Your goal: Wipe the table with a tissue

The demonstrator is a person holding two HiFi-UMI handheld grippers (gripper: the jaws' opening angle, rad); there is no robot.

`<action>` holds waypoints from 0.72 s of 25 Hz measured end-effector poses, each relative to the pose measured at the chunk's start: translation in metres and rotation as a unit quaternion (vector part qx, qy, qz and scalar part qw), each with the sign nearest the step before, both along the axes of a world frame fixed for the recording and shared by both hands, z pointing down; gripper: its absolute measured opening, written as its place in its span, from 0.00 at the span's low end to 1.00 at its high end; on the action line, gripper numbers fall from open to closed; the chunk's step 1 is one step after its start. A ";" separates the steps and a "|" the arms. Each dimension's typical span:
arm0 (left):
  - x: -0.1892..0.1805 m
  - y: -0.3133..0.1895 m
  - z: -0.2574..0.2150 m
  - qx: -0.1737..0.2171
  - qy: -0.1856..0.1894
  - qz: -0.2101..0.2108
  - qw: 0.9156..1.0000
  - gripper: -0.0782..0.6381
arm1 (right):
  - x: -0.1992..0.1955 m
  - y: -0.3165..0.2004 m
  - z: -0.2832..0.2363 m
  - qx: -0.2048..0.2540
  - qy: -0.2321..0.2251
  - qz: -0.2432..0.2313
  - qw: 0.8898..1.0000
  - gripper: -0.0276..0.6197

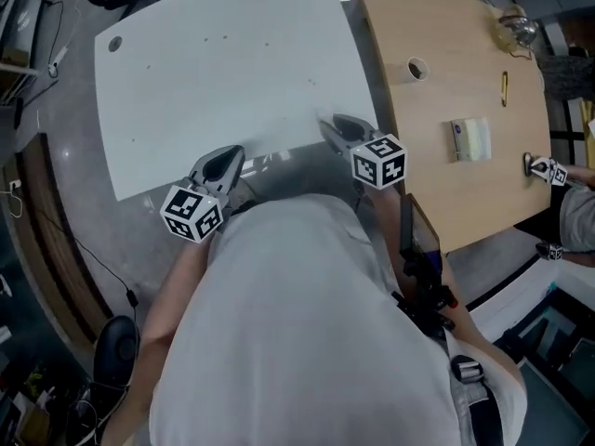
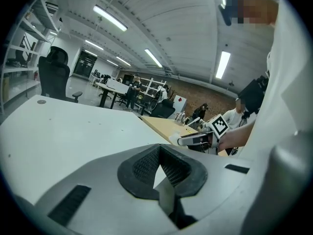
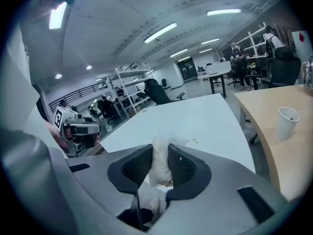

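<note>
Two hand-held grippers at the near edge of the white table (image 1: pixel 223 63) — tissue in the right one.
Right gripper (image 3: pixel 160 153): jaws clamped on a crumpled white tissue (image 3: pixel 159 165). Left gripper (image 2: pixel 159 153): jaws together, holding nothing. Packet (image 1: pixel 470 139) on the wooden table (image 1: pixel 446 193) — print too small to read. The wooden table sits just beside the white table's right edge.

We can read no words, numbers or brand names anywhere. The black-and-white square markers on the left gripper's cube (image 1: pixel 192 214), lower left, and the right gripper's cube (image 1: pixel 379 161), centre, bear patterns only.
</note>
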State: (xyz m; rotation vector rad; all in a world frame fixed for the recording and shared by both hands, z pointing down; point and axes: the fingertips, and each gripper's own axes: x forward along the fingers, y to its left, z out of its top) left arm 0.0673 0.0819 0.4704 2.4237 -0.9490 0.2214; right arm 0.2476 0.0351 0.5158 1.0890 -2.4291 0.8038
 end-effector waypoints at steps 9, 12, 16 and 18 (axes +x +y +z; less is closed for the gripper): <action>-0.038 0.014 0.005 -0.003 0.021 -0.020 1.000 0.12 | -0.033 0.002 0.035 -0.039 0.024 0.006 0.999 0.19; -0.057 0.019 0.008 -0.006 0.023 -0.037 0.999 0.11 | -0.045 -0.003 0.051 -0.054 0.047 -0.005 0.997 0.19; -0.080 0.024 0.015 -0.013 0.027 -0.067 0.997 0.11 | -0.053 -0.014 0.070 -0.055 0.113 -0.026 0.992 0.19; -0.089 0.026 0.018 -0.017 0.029 -0.077 0.997 0.11 | -0.049 -0.023 0.076 -0.048 0.154 -0.019 0.987 0.19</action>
